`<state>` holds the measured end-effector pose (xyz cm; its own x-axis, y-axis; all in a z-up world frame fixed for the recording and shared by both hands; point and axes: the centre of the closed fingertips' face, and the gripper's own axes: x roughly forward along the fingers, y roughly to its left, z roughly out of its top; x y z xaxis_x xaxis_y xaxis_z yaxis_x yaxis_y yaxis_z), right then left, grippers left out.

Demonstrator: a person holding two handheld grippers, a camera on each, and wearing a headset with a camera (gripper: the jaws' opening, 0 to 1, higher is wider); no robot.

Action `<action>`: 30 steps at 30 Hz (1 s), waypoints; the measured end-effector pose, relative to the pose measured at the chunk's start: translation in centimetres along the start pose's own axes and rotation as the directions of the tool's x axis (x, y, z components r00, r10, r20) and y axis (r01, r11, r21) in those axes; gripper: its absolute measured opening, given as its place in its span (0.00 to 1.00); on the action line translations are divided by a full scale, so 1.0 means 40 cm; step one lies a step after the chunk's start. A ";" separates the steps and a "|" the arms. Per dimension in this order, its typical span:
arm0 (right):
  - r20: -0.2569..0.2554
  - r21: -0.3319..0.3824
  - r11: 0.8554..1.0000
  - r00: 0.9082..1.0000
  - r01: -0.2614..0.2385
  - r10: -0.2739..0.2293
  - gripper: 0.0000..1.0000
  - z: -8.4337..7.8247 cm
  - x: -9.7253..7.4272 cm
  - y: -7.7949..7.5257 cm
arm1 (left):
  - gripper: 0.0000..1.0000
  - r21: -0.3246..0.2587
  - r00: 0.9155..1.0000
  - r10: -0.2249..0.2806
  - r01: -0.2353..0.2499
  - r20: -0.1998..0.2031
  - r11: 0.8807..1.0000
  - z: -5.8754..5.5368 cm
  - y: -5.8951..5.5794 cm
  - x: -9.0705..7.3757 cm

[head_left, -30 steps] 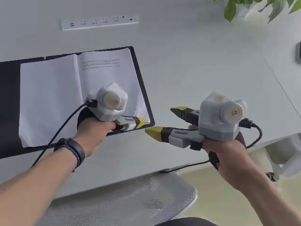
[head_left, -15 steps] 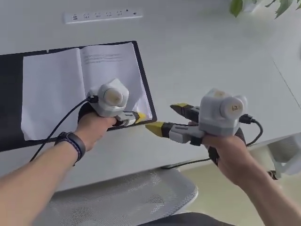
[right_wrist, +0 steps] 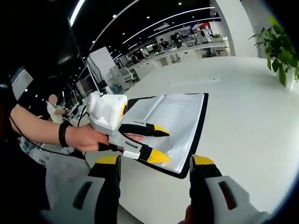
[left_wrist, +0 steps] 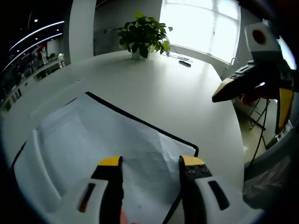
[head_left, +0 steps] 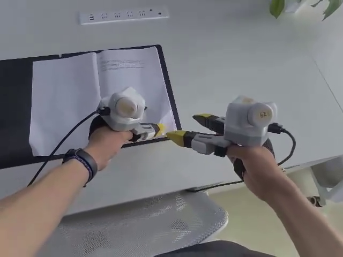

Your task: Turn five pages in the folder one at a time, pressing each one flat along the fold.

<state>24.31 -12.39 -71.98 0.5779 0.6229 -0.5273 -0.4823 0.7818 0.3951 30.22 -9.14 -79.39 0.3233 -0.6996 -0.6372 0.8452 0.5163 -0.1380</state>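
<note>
On the white table (head_left: 246,59), toward ten o'clock of the head view: black folder (head_left: 15,112) opened flat, white pages (head_left: 64,101) spread on it, printed lines at the head of the right-hand page. At the folder's five o'clock corner, left gripper (head_left: 155,130), held in the left hand (head_left: 110,144), jaws parted with yellow tips, low over the bottom right corner of the top page, gripping nothing. Seen along its own jaws in the left gripper view, paper between and beyond both tips, black cover edge running off toward two o'clock. Cannot tell whether either tip touches the sheet. Just beside it at three o'clock, right gripper (head_left: 187,126), jaws wide apart and empty, pointed toward nine o'clock at the folder's right edge, off the cover and above bare tabletop near the front edge; tips near the left gripper's but apart from them. Held from behind by the right hand (head_left: 254,168), right cable (head_left: 292,144) looping away at four o'clock. Dark wristband (head_left: 81,163) on the left wrist, left cable (head_left: 64,151) trailing across the lower part of the pages. White power strip (head_left: 124,15) at eleven o'clock by the table's far edge, well apart from the folder. Green plant leaves (head_left: 277,6) at one o'clock. Grey mesh chair (head_left: 144,225) at six o'clock, below the table edge.
</note>
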 end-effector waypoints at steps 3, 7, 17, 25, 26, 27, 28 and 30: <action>-0.008 0.005 1.000 1.000 -0.006 0.006 0.57 0.003 0.026 -0.005 | 0.48 0.016 1.000 0.002 -0.001 -0.013 1.000 0.001 -0.007 0.003; 0.001 0.006 1.000 1.000 -0.012 0.012 0.56 0.014 0.032 -0.004 | 0.58 0.049 1.000 0.017 -0.015 -0.025 0.999 -0.003 -0.026 0.013; -0.004 -0.004 1.000 1.000 -0.014 0.014 0.56 0.019 0.036 -0.019 | 0.55 0.082 0.998 0.063 -0.062 -0.003 0.995 -0.008 -0.002 0.021; -0.010 -0.007 0.999 0.999 -0.034 0.033 0.56 0.027 0.073 -0.035 | 0.51 0.064 0.998 0.057 -0.057 0.006 0.996 -0.011 -0.001 0.020; -0.013 -0.007 0.999 0.999 -0.036 0.035 0.56 0.027 0.080 -0.037 | 0.51 0.065 0.998 0.058 -0.058 0.006 0.996 -0.011 -0.002 0.019; -0.016 -0.005 0.999 0.999 -0.039 0.039 0.55 0.027 0.090 -0.041 | 0.51 0.066 0.998 0.060 -0.060 0.008 0.996 -0.011 -0.003 0.018; -0.017 -0.004 0.999 0.999 -0.043 0.042 0.55 0.027 0.096 -0.042 | 0.51 0.065 0.998 0.060 -0.061 0.009 0.996 -0.011 -0.004 0.018; -0.017 0.005 0.999 0.998 -0.052 0.053 0.55 0.028 0.113 -0.047 | 0.50 0.063 0.998 0.063 -0.063 0.012 0.996 -0.010 -0.005 0.017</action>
<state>28.56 -10.99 -74.26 0.5405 0.6626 -0.5184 -0.5084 0.7482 0.4263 30.10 -9.50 -80.11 0.3806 -0.6716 -0.6357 0.8480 0.5276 -0.0497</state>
